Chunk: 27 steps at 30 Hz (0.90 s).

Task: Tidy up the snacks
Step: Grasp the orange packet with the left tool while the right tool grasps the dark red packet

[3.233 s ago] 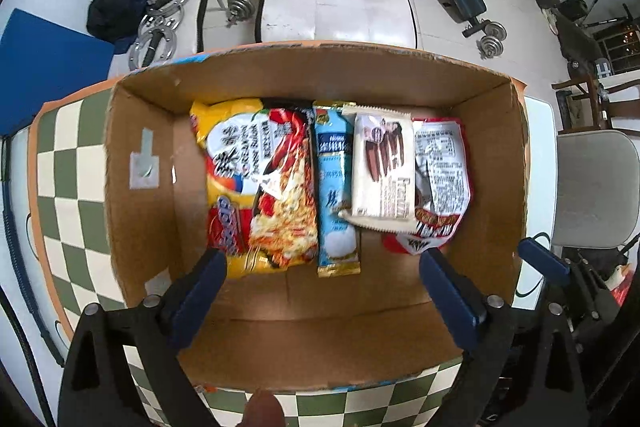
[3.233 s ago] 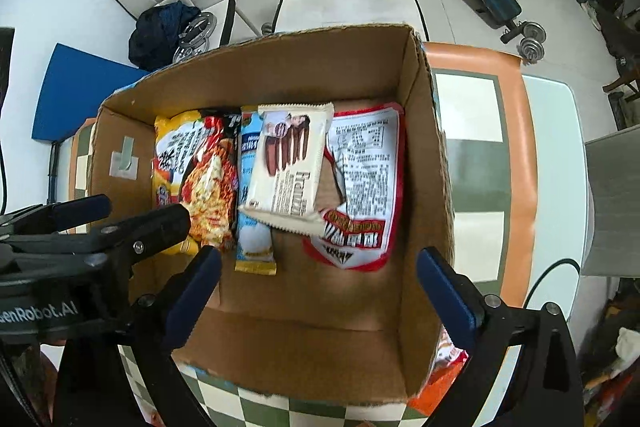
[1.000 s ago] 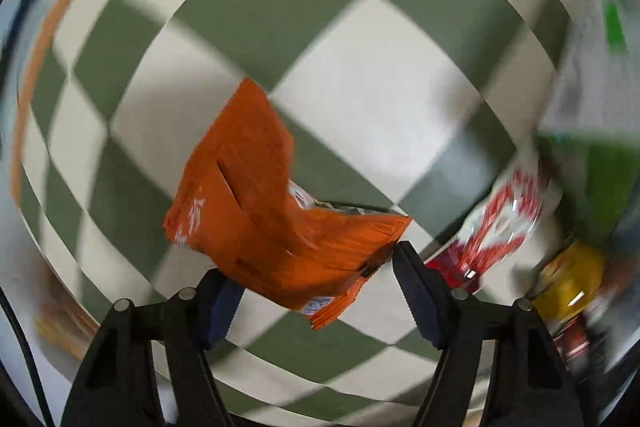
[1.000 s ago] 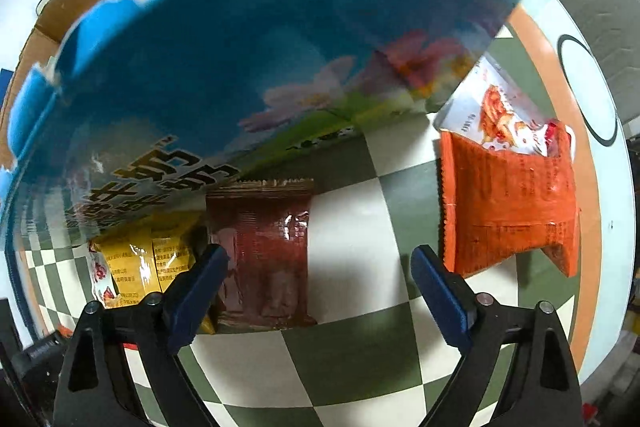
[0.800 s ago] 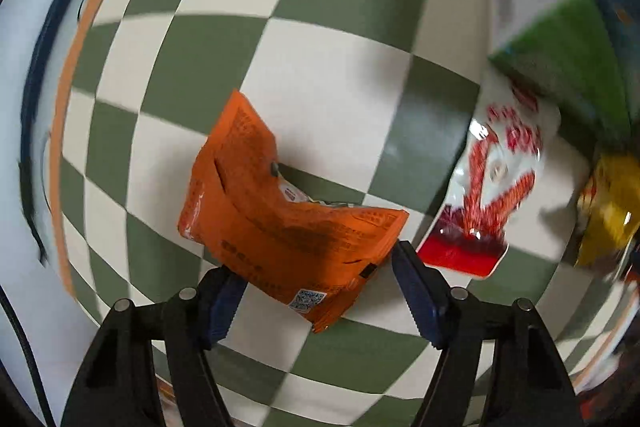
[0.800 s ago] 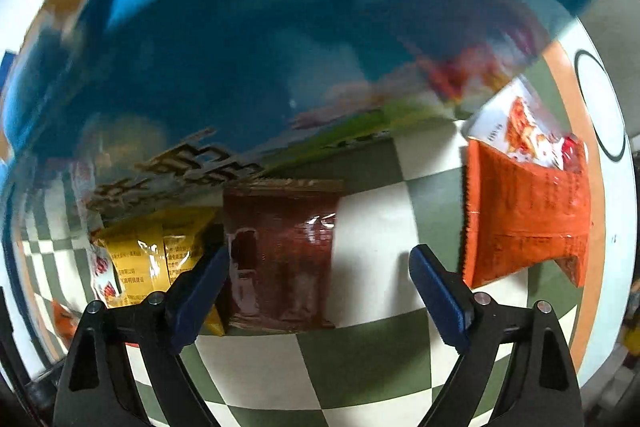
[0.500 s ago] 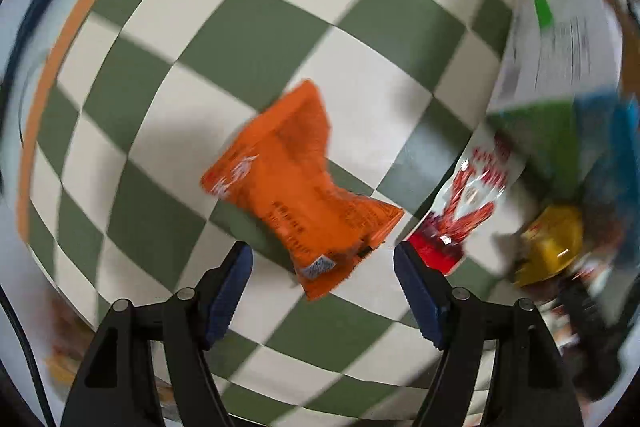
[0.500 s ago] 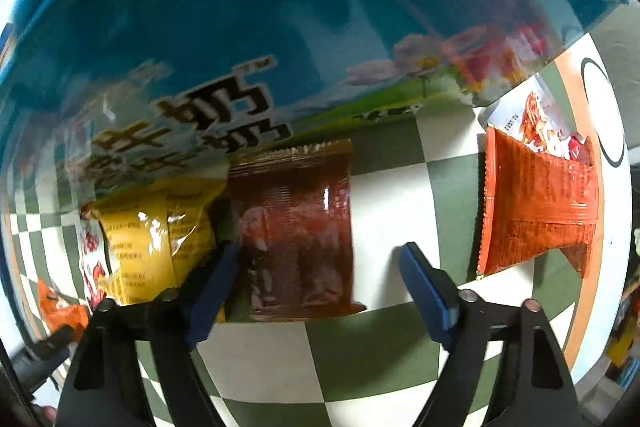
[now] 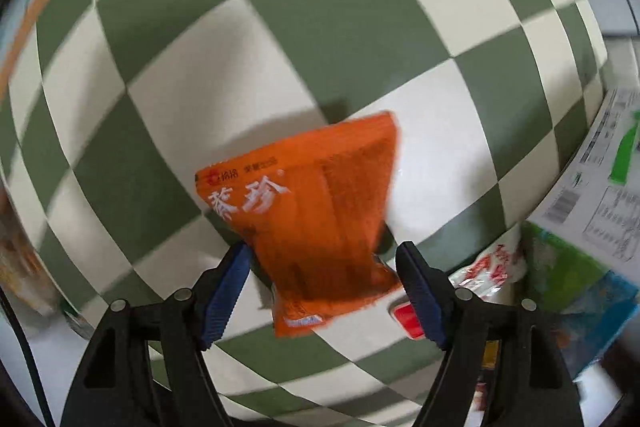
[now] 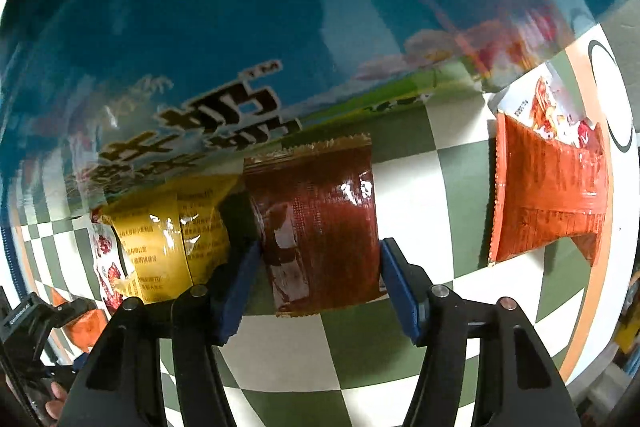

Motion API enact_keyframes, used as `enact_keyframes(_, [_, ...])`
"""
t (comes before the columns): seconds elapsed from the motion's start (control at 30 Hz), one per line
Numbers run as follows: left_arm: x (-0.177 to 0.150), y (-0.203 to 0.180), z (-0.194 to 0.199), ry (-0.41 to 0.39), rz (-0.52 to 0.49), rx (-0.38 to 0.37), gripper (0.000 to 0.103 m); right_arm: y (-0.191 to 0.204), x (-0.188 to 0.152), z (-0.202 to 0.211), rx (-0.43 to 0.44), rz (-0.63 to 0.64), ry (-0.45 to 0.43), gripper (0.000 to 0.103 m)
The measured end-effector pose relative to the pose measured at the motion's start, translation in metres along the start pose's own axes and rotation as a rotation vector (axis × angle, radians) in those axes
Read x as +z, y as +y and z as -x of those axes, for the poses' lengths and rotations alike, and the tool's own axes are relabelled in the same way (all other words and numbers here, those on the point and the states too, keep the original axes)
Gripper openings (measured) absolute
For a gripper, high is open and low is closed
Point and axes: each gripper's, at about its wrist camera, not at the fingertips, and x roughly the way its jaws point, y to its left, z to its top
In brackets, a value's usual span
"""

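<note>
In the left wrist view an orange snack packet [image 9: 316, 223] with white characters lies on the green-and-white checked tablecloth [image 9: 280, 35]. My left gripper [image 9: 324, 291] is open, its blue pads on either side of the packet's near end. In the right wrist view a dark red-brown packet [image 10: 316, 223] lies flat on the cloth. My right gripper [image 10: 316, 283] is open and straddles that packet's near end, pads close to its edges. The left gripper [image 10: 48, 311] also shows at the lower left.
A big blue milk carton box [image 10: 280, 19] fills the upper right wrist view, close above the packets. A yellow packet [image 10: 172, 239] lies left of the brown one, another orange packet [image 10: 548, 195] at right. A red-white packet [image 9: 488, 271] and the box's printed side [image 9: 608, 195] lie right of the left gripper.
Both grippers moved from the cardboard box down to the table. The left came over the orange packet, which now lies between its pads. The right gripper's jaws narrowed around the brown packet.
</note>
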Motion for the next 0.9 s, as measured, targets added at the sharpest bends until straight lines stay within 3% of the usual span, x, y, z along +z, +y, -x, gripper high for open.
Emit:
enact_keyframes(0.07, [-0.007,-0.015,0.000,-0.034,-0.107,0.062,0.054,0.003,0.003,0.000,-0.004,0.013,0.002,0.062])
enact_keyframes(0.17, [-0.026,-0.039,-0.004,-0.078,-0.291,0.144,0.043,0.004,-0.002,-0.002,-0.010,0.043,0.001,0.061])
enact_keyframes(0.3, [-0.067,-0.067,-0.013,-0.142,-0.557,0.258,0.039,0.000,-0.014,-0.004,-0.029,0.073,0.016,0.061])
enact_keyframes(0.43, [-0.122,-0.075,-0.032,-0.110,-0.753,0.300,0.038,-0.004,-0.042,-0.005,-0.056,0.127,0.070,0.061])
enact_keyframes(0.57, [-0.163,-0.071,-0.047,-0.085,-0.831,0.322,0.038,-0.007,-0.078,-0.009,-0.042,0.200,0.165,0.061])
enact_keyframes(0.77, [-0.186,-0.058,-0.050,-0.101,-0.820,0.322,0.039,-0.003,-0.108,-0.012,-0.029,0.251,0.220,0.061])
enact_keyframes(0.8, [-0.185,-0.061,-0.049,-0.098,-0.808,0.315,0.039,-0.003,-0.111,-0.014,-0.031,0.253,0.226,0.062])
enact_keyframes(0.83, [-0.147,-0.058,-0.045,-0.093,-0.797,0.307,0.039,-0.001,-0.112,-0.013,-0.036,0.259,0.218,0.062])
enact_keyframes(0.9, [-0.110,-0.051,-0.037,-0.086,-0.782,0.293,0.039,0.003,-0.115,-0.013,-0.054,0.279,0.216,0.062])
